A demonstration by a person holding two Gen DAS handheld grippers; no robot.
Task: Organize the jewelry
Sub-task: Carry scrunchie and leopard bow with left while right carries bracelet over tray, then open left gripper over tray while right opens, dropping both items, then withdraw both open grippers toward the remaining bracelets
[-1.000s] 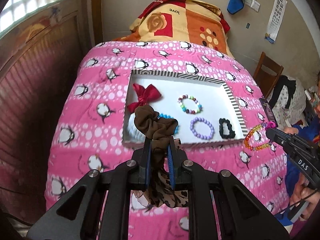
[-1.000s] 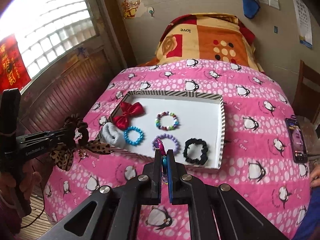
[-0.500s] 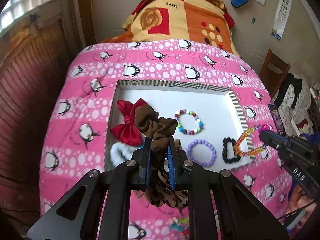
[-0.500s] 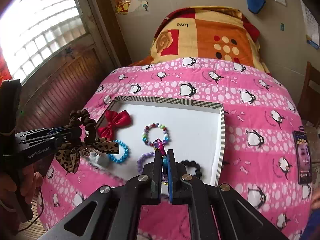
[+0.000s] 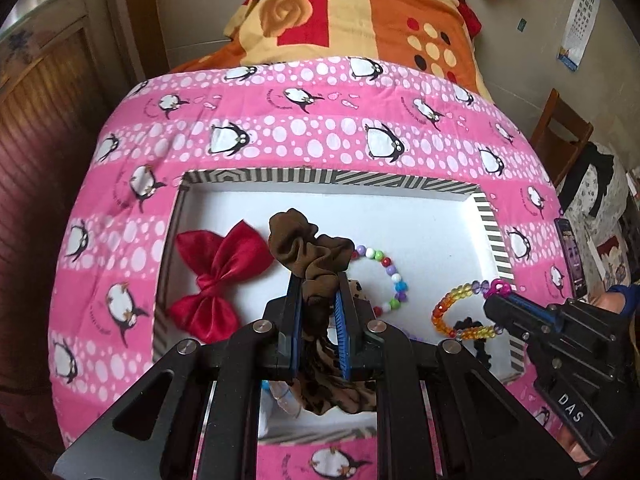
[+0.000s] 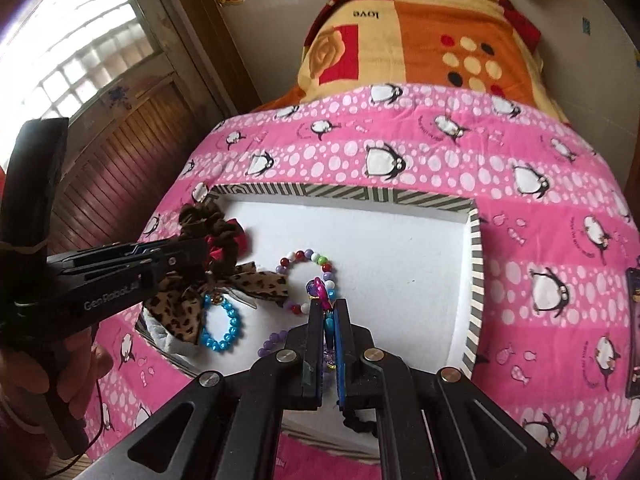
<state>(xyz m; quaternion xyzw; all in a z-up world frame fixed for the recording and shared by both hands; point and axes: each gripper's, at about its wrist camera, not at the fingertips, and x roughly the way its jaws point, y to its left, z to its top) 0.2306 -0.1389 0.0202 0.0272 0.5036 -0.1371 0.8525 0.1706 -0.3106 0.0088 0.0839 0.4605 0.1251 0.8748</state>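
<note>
A brown scrunchie [image 5: 310, 256] with a leopard-print bow is pinched between the nearly closed jaws of the left gripper [image 5: 318, 304], above the white tray [image 5: 400, 188] on the bed. A rainbow bead bracelet [image 5: 460, 312] is clamped in the fully closed jaws of the right gripper [image 6: 329, 316]. Left of the left jaws a red bow [image 5: 220, 272] is seen; right of them, a multicoloured bead bracelet [image 5: 386, 276].

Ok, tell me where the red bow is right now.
The red bow lies inside the striped-edge tray, at its left end in the left wrist view, just left of the brown scrunchie that the left gripper holds.
</note>
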